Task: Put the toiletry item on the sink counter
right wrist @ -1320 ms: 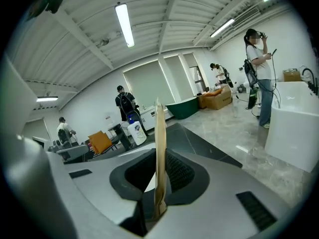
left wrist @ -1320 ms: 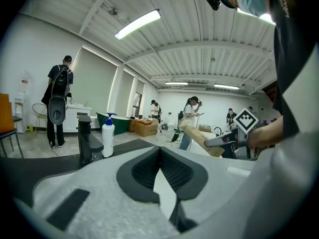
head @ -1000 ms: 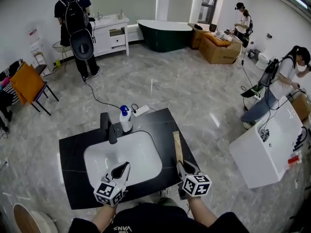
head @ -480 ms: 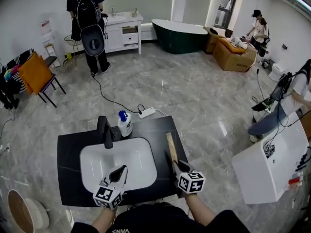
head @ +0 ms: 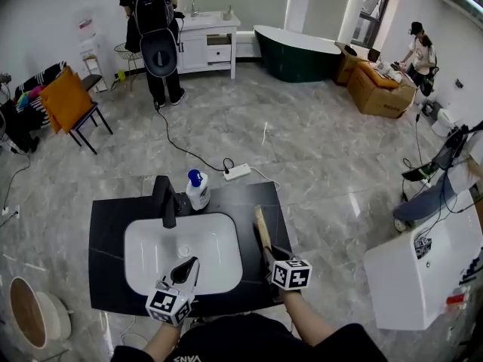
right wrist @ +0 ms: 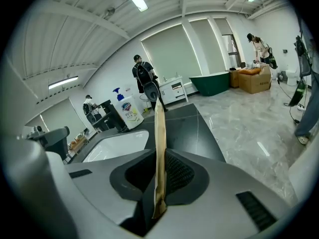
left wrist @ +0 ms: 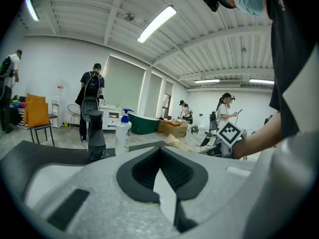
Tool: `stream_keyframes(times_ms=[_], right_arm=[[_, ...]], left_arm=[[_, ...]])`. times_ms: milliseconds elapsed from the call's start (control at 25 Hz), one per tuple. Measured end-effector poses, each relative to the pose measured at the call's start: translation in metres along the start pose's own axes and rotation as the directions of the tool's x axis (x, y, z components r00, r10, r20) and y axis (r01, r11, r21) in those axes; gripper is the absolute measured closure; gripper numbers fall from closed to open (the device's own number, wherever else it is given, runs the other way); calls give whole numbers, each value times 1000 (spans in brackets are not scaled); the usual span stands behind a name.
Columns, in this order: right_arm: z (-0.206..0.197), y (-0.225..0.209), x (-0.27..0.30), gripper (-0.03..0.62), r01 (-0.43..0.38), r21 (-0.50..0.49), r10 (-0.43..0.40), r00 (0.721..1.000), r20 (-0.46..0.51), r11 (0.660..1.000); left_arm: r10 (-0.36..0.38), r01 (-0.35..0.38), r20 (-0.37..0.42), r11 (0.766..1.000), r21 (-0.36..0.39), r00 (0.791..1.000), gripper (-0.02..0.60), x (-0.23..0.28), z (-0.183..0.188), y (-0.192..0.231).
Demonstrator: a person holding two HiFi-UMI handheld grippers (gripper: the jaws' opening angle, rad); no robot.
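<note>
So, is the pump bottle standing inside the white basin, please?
No, the pump bottle stands on the black counter behind the basin, beside the faucet.

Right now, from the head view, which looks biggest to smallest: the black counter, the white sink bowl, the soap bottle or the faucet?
1. black counter
2. white sink bowl
3. soap bottle and faucet: about alike, so no ranking

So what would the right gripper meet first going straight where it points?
Likely the black sink counter right of the basin, with the tan packet clamped in its jaws touching first, though depth is unclear.
</note>
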State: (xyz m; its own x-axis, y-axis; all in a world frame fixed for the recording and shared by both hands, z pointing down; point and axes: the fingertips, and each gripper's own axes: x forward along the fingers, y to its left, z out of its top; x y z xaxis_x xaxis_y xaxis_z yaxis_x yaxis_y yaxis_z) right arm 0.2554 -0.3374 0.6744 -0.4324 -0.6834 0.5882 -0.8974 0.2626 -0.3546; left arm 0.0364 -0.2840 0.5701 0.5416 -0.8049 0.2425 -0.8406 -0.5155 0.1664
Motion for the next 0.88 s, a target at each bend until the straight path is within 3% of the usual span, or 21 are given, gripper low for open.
stream_keyframes(times_ms=[480, 880], right_arm=[[0, -12, 42, 537, 17, -15, -18, 996, -87, 1000], [12, -19, 55, 531, 30, 40, -27, 998, -52, 999]], left_arm=[[53, -53, -1, 998, -16, 999, 574, 4, -4, 8], [38, -38, -9, 999, -16, 999, 574, 11, -2, 9]])
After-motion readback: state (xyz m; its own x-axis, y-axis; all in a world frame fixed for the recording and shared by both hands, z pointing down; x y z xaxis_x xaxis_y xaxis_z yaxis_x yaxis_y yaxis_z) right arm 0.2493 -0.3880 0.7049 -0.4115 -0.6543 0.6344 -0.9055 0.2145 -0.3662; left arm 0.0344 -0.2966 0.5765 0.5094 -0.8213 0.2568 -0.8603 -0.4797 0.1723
